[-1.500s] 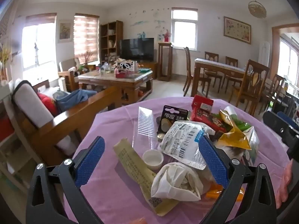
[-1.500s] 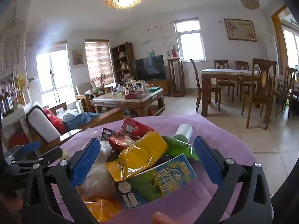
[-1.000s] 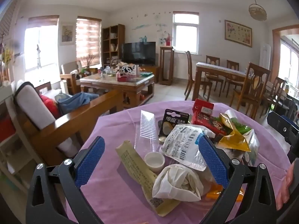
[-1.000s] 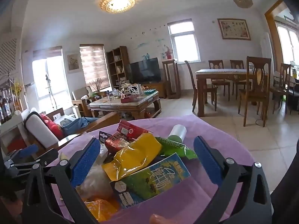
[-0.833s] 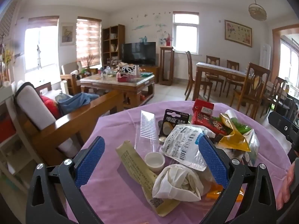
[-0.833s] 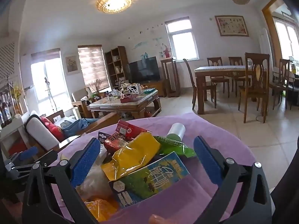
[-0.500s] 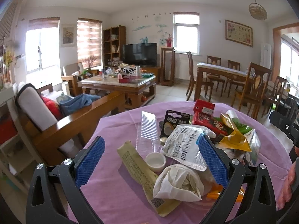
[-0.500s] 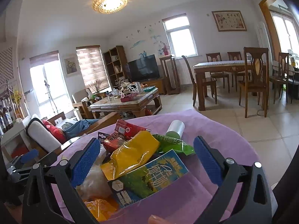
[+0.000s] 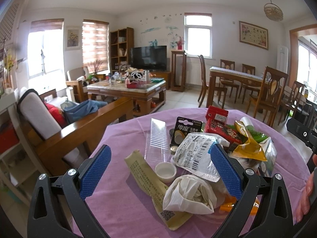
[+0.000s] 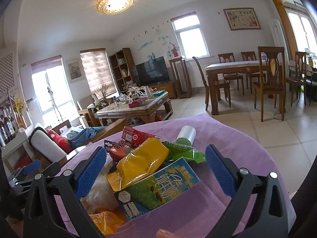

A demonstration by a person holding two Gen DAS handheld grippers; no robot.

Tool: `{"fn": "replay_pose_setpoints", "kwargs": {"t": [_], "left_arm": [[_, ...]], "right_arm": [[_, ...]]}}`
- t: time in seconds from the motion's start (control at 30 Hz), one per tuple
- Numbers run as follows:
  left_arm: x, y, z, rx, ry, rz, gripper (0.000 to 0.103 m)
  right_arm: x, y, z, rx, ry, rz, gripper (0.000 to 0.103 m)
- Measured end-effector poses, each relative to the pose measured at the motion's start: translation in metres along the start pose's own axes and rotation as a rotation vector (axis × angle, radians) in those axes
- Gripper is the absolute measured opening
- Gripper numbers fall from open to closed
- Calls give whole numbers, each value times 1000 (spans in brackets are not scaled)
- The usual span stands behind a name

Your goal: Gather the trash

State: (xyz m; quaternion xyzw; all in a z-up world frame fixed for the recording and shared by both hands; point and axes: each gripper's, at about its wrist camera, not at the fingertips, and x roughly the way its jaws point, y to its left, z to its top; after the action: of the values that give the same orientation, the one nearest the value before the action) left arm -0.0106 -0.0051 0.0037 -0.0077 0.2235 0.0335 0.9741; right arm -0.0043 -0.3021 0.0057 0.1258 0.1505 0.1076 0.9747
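**Both grippers spread wide above a heap of trash on the round table**

The left gripper (image 9: 160, 170) hangs with its blue-padded fingers wide apart and nothing between them. Below it, on the round table draped in lilac cloth (image 9: 122, 208), lie a crumpled white paper wad (image 9: 190, 195), a small white plastic cap (image 9: 165, 171), a long cream paper wrapper with printed text (image 9: 147, 180) and a silver pouch with a barcode label (image 9: 196, 154). Further back sit a clear ribbed plastic strip (image 9: 156, 136) and a black coin-battery card (image 9: 187, 130).

The right gripper (image 10: 155, 168) is likewise released and empty. Under it lie a crinkled yellow foil snack bag (image 10: 142, 162), a green-and-blue milk carton lying flat (image 10: 158, 190), a green wrapper (image 10: 182, 152) and a red carton (image 10: 136, 135), touching in one pile. A white-capped green bottle (image 10: 186, 134) lies just behind.
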Motion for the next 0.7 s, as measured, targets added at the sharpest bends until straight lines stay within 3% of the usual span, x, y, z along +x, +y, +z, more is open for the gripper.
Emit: {"fn": "replay_pose_setpoints", "kwargs": {"t": [0.7], "left_arm": [[0, -1, 0, 2, -1, 0, 99]], "right_arm": [[2, -1, 0, 16, 11, 4, 99]]}}
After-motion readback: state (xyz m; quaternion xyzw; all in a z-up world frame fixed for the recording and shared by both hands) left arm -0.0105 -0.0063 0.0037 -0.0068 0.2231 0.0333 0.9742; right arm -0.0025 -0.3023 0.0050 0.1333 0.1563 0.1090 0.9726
